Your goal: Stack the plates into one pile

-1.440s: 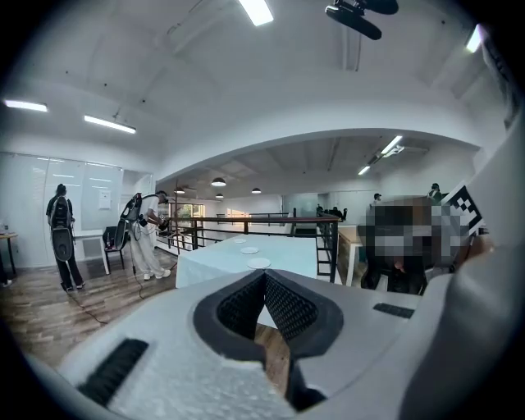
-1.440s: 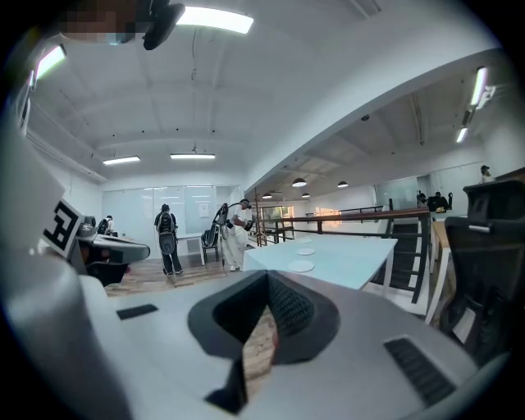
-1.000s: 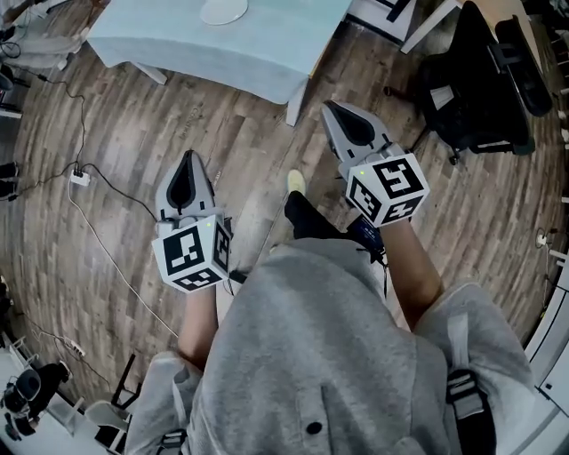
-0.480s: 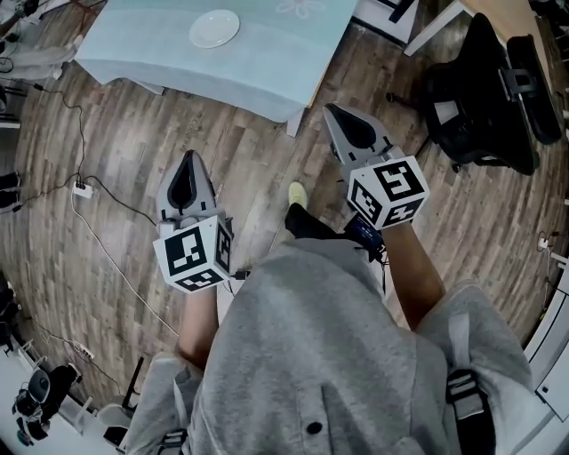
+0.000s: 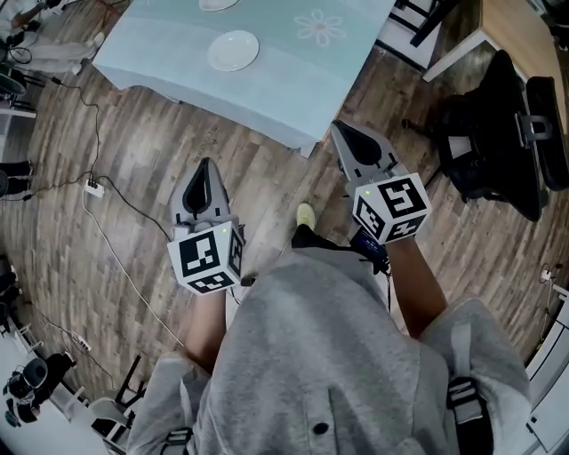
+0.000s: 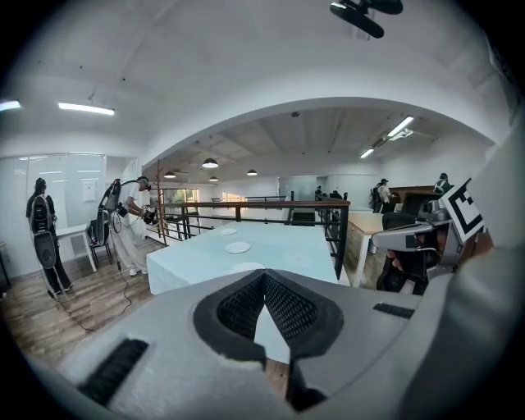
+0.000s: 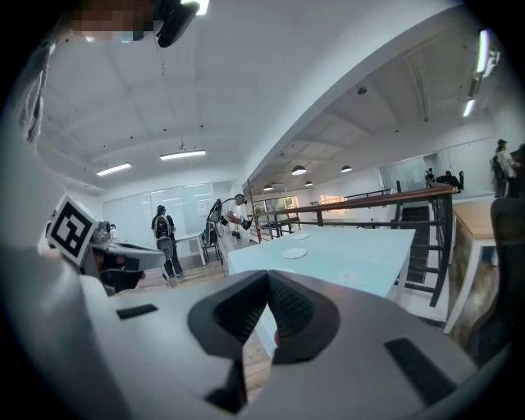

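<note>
Ahead, a round white plate (image 5: 233, 51) rests on smooth pale-blue cloth (image 5: 284, 84) (flower-printed).

Left gripper (image 5: 206, 167): over the wood floor, jaws together, pointing at the table.
Right gripper (image 5: 343, 131): jaws together, tip just beside the table's near corner.
Table (image 5: 293, 80): pale blue, ahead of both grippers.
Plate (image 5: 233, 51): white, on the table, well ahead of the left gripper.
Second plate (image 5: 218, 3): farther on, cut by the frame edge.
Chair (image 5: 498, 142): black, right of the right gripper.
</note>
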